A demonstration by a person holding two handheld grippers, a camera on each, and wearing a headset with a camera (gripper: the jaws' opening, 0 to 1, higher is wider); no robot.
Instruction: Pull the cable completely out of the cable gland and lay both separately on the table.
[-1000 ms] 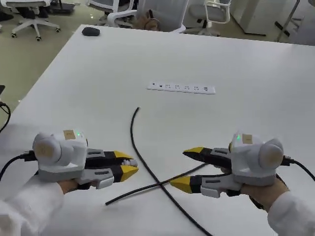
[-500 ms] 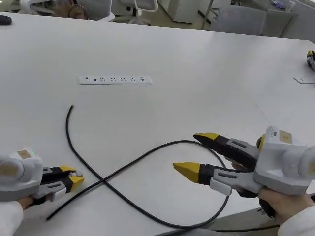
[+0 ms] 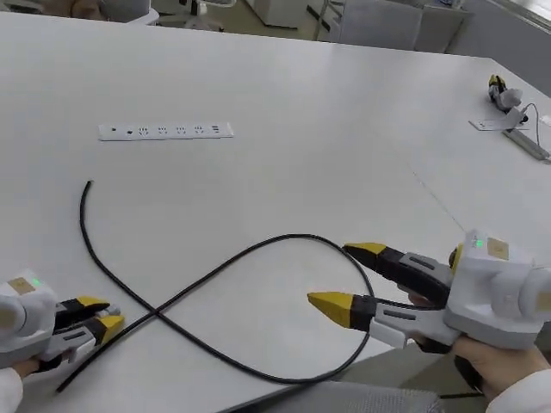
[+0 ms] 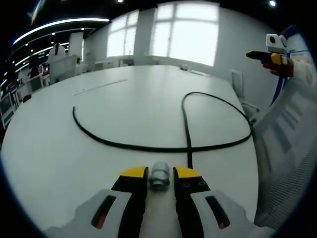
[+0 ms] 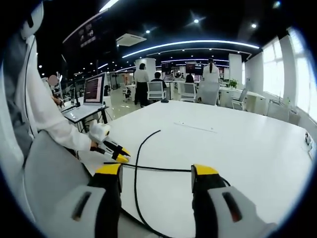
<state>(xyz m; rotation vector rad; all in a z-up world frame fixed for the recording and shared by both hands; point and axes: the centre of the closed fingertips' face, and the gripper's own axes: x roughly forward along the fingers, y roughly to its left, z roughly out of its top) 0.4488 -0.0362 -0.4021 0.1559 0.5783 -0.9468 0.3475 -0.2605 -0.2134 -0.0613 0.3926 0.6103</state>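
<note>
A small grey cable gland [image 4: 159, 176] is pinched between the yellow tips of my left gripper [image 4: 160, 173], which is shut on it low over the table. The black cable [image 3: 225, 258] lies on the white table [image 3: 310, 120] in a wide crossed loop. One end of the cable [image 4: 189, 159] lies just beside the gland, and I cannot tell whether they touch. In the head view, my left gripper [image 3: 95, 315] is at the bottom left. My right gripper [image 3: 346, 277] hovers open over the right bend of the loop, holding nothing. From the right gripper [image 5: 156, 171], the cable [image 5: 139, 163] runs between the spread jaws.
A white power strip [image 3: 165, 131] lies flat beyond the cable. Another yellow-tipped gripper [image 3: 500, 89] rests at the table's far right, near a second strip. The table's near edge runs just under the right gripper. Office chairs and people stand beyond the table.
The head camera has swung to the right, bringing the whole loop into view. My left gripper stays shut on the gland and the right stays open.
</note>
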